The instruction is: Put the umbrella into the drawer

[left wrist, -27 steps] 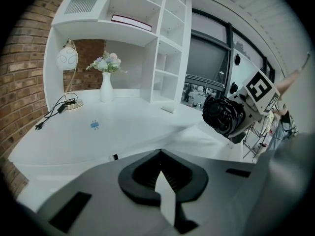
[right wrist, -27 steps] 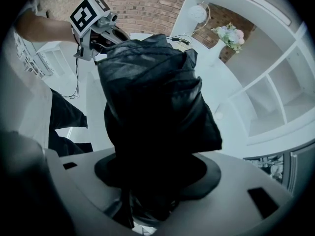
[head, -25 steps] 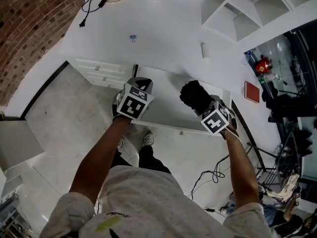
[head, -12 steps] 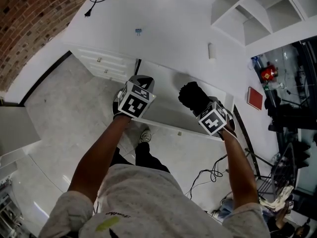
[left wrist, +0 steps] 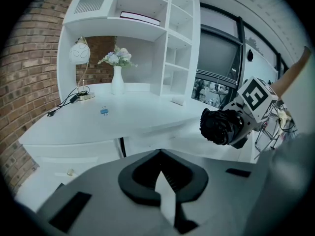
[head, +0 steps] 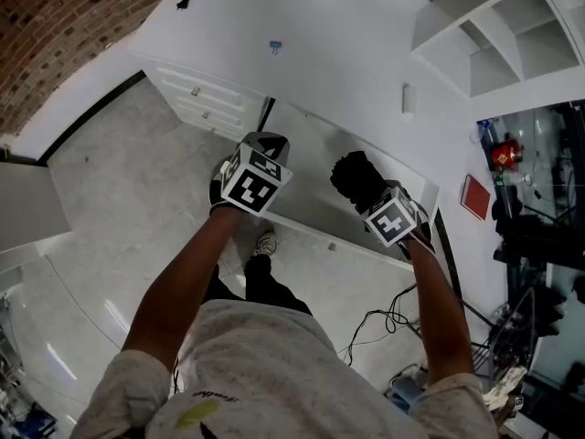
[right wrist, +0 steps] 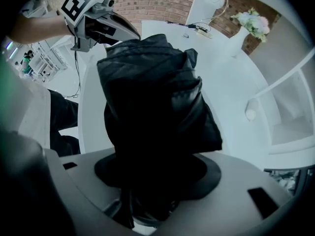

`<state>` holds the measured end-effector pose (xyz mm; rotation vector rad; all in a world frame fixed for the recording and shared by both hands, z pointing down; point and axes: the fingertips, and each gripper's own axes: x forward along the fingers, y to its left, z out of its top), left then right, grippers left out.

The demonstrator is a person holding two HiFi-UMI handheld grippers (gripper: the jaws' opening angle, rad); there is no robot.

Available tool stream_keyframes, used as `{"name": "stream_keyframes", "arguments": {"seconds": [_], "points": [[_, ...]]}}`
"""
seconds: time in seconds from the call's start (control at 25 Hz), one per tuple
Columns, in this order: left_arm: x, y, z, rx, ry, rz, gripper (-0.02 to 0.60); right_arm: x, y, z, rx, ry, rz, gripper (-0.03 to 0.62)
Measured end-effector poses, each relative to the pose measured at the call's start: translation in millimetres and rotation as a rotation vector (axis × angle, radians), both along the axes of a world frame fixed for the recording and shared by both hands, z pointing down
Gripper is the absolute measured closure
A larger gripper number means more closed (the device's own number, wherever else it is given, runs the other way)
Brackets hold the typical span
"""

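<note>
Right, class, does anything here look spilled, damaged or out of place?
Nothing spilled or damaged. The drawer stands open, as the task needs, and the right gripper holds the folded black umbrella above it. Only a small blue clip lies alone on the desk.

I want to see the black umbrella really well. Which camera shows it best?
The right gripper view: the folded black umbrella fills the picture, clamped in the jaws of the right gripper. The left gripper view shows it small, from the side; the head view shows its dark end from above.
</note>
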<state>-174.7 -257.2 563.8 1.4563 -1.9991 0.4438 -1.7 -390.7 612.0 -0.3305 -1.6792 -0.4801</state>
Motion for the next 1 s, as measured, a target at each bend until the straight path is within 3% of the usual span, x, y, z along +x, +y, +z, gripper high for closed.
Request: {"name": "stream_keyframes", "arguments": {"seconds": [0.48, 1.0], "points": [[-3, 11, 9, -0.012, -0.011, -0.06, 0.586, -6, 11, 37, -0.044, 0.086, -0.047, 0.338], [1, 22, 18, -0.044, -0.019, -0.11, 0.586, -10, 22, 72, -0.108, 0.157, -0.036, 0.338]]}}
